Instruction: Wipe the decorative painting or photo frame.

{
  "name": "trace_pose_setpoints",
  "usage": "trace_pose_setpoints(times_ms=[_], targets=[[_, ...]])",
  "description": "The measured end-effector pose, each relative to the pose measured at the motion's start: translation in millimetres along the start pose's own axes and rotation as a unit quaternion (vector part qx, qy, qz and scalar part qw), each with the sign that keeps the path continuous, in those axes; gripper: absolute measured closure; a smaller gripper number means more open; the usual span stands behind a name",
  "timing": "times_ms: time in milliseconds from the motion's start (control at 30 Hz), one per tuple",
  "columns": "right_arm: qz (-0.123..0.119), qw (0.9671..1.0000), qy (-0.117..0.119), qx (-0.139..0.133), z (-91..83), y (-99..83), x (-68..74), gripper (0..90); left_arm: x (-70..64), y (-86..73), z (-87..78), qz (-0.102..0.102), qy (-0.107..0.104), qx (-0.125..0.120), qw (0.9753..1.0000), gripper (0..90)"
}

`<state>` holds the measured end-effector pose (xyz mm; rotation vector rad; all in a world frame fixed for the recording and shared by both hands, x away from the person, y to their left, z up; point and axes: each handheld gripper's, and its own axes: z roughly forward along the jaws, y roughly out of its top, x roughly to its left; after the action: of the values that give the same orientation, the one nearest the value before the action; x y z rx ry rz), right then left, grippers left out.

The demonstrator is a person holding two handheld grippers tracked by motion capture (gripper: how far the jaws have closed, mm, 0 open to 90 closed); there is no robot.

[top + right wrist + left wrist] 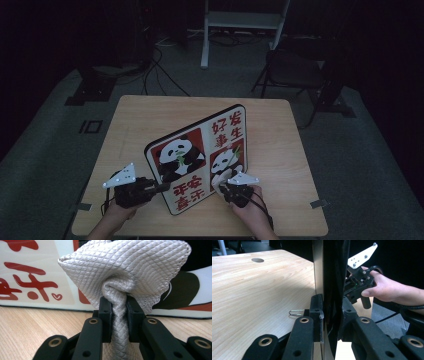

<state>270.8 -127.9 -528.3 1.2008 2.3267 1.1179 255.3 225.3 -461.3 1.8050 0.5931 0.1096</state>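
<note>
**Left gripper props the board, right brings the cloth**

Left gripper (162, 187) clamps the panda board's (200, 155) edge, standing it tilted on the desk (140, 115) so its face is reachable. Right gripper (223, 186) pinches a bunched grey cloth (125, 272) against that face, likely for wiping.

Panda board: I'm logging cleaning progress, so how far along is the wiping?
Set up: the left gripper is clamped on the edge of the panda board, holding it tilted up off the table. In hand: the right gripper pinches a bunched grey cloth against the board's printed face near its lower right. Left: most of the face; the pictures cannot show which parts are already wiped.
</note>
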Motion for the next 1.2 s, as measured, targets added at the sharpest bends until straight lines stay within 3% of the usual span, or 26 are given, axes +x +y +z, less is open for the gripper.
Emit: trace_pose_setpoints(times_ms=[367, 500, 667, 867, 1200], targets=[[0.009, 1.0, 0.004, 0.002, -0.7, 5.5, -6.4, 77.8, 3.6, 3.9, 6.1, 0.001, 0.009, 0.0, 1.0, 78.4], [0.007, 0.9999, 0.01, -0.009, -9.0, 9.1, -3.6, 77.8, 3.9, 3.3, 5.7, 0.0, 0.01, 0.0, 1.0, 78.5], [0.003, 0.9985, 0.016, -0.052, -30.0, 29.2, 0.5, 77.8, 3.1, 3.3, 5.6, 0.001, 0.01, 0.001, 0.9999, 78.5], [-0.004, 0.9937, 0.02, -0.111, -55.9, 58.5, 4.7, 77.8, 3.3, 3.4, 5.6, 0.001, 0.01, 0.001, 1.0, 78.5], [-0.017, 0.9815, 0.013, -0.19, -87.6, 109.8, 7.0, 77.8, 2.9, 3.5, 5.6, 0.002, 0.011, 0.001, 0.9999, 78.5]])
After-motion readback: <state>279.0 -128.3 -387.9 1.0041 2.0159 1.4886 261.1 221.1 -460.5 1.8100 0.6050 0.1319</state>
